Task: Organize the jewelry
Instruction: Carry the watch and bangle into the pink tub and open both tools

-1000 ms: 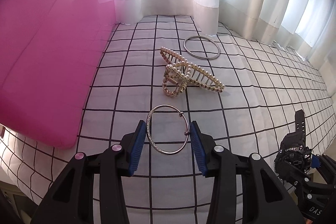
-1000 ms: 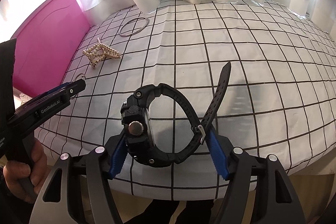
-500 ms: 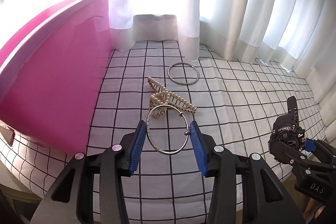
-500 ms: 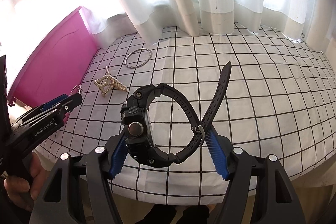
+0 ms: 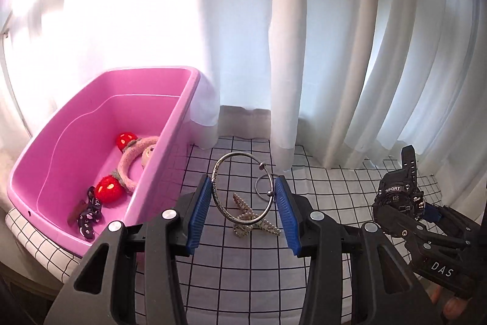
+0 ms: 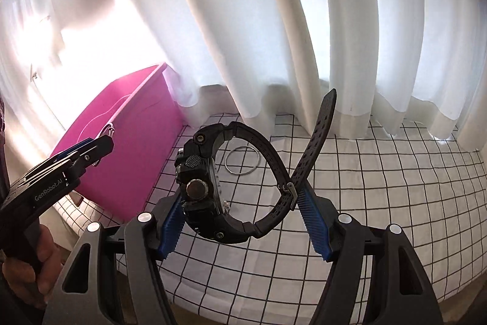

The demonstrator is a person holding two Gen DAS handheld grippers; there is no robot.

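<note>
My left gripper [image 5: 243,203] is shut on a silver bangle [image 5: 217,172] and holds it in the air, to the right of the pink tub [image 5: 179,118]. My right gripper [image 6: 240,212] is shut on a black sport watch [image 6: 197,172], also lifted above the checked cloth; the watch also shows at the right of the left wrist view [image 5: 395,197]. A pearl hair claw [image 5: 246,212] and a plain silver ring bangle [image 6: 242,160] lie on the cloth beyond the grippers. The left gripper appears at the left of the right wrist view [image 6: 91,148].
The pink tub holds a plush headband with red strawberries [image 5: 127,163] and a dark patterned band [image 5: 89,212]. White curtains [image 5: 319,51] hang behind the table. The checked cloth [image 6: 395,172] covers the table, whose front edge is near me.
Both grippers have risen well above the cloth with the bangle and the watch held. The inside of the pink tub has come into view on the left.
</note>
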